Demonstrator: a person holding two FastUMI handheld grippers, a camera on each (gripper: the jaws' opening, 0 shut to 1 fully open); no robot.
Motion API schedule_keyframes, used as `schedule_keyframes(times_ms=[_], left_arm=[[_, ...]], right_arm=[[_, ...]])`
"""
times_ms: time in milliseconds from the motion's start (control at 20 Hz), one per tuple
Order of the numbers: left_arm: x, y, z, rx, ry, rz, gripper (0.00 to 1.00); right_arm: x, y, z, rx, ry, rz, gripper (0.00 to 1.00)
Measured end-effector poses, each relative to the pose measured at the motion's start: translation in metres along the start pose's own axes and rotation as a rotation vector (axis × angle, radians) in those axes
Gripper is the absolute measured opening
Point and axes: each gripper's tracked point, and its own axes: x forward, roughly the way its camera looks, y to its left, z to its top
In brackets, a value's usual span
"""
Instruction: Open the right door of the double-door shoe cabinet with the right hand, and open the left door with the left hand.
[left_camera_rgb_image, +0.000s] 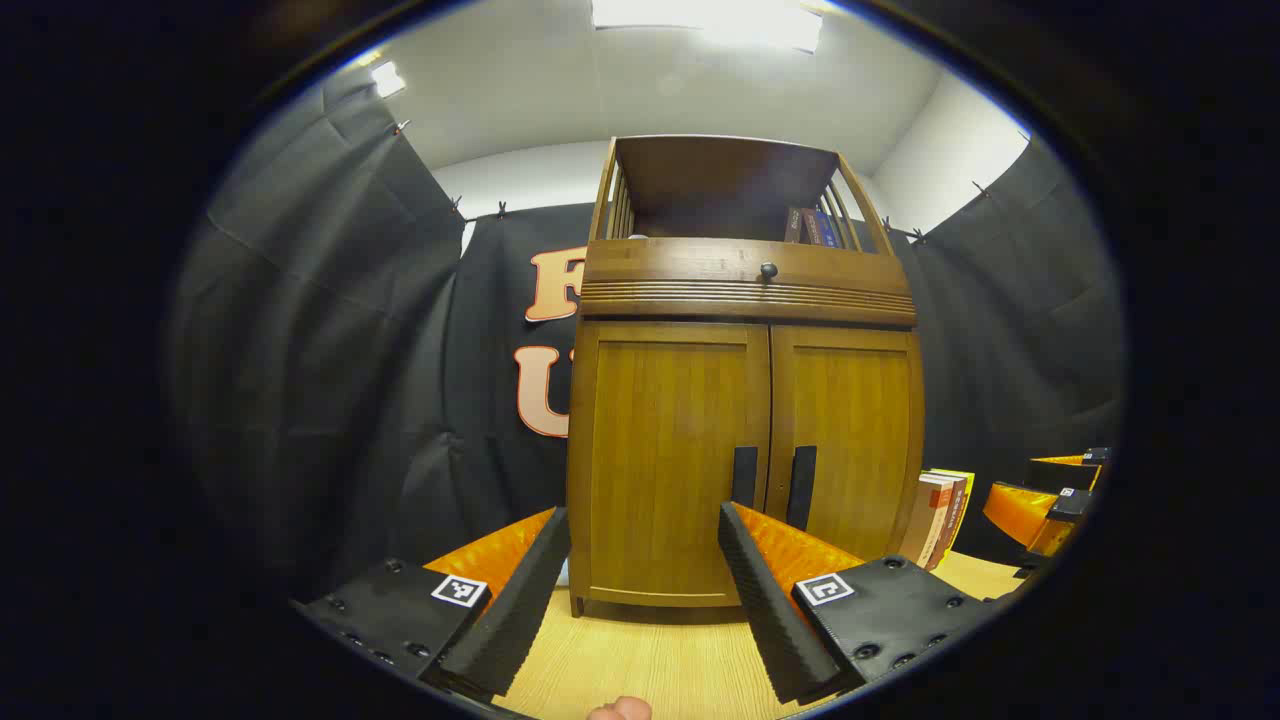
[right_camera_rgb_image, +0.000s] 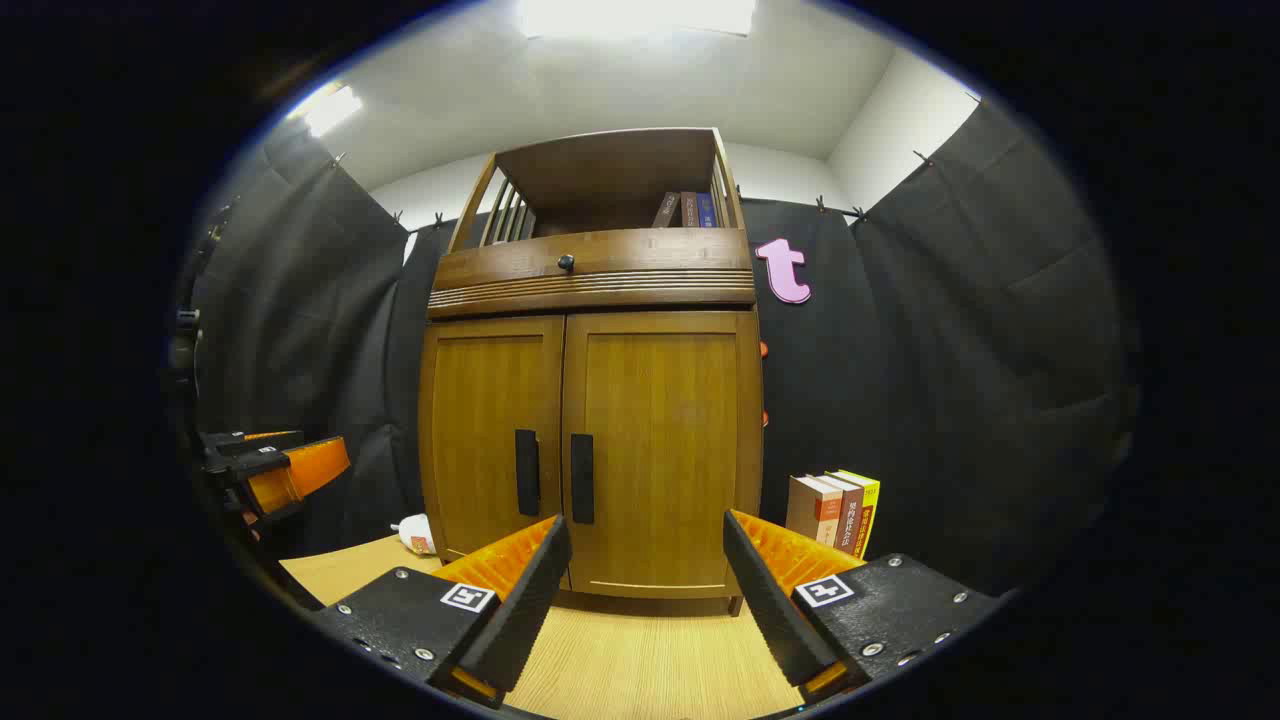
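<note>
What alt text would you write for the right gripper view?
A wooden shoe cabinet stands with both doors closed, seen past the open right gripper. Books stand to its right on the table.

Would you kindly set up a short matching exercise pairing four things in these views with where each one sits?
Things:
1. round knob
2. row of standing books
3. right door's handle
4. left gripper

Places:
A. tabletop, right of the cabinet
B. drawer front above the doors
C. open, before the left door
D. beside the seam between the doors

Pairs: 1-B, 2-A, 3-D, 4-C
</note>
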Motion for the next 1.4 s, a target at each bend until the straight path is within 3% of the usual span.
schedule_keyframes(times_ms=[200,250,1100,1150,1200,1400], left_arm=[[-0.001,0.0,0.0,0.0,0.001,0.0,0.97],[-0.001,-0.001,-0.001,-0.002,0.002,0.0,0.97],[0.004,-0.002,0.003,0.002,-0.011,-0.007,0.96],[0.002,-0.002,0.001,-0.002,-0.007,-0.01,0.95],[0.001,-0.002,0.0,-0.005,-0.004,-0.011,0.97],[-0.002,0.0,0.001,0.003,-0.001,-0.008,0.96]], right_arm=[[-0.001,0.001,0.001,0.003,-0.002,0.001,0.97],[-0.001,0.002,0.001,0.004,-0.003,0.003,0.93],[0.002,0.004,0.003,0.013,-0.009,0.003,0.93],[0.002,0.005,0.003,0.015,-0.01,0.006,0.97],[0.002,0.006,0.005,0.017,-0.012,0.008,0.93],[0.006,0.01,0.001,0.014,-0.001,0.022,0.93]])
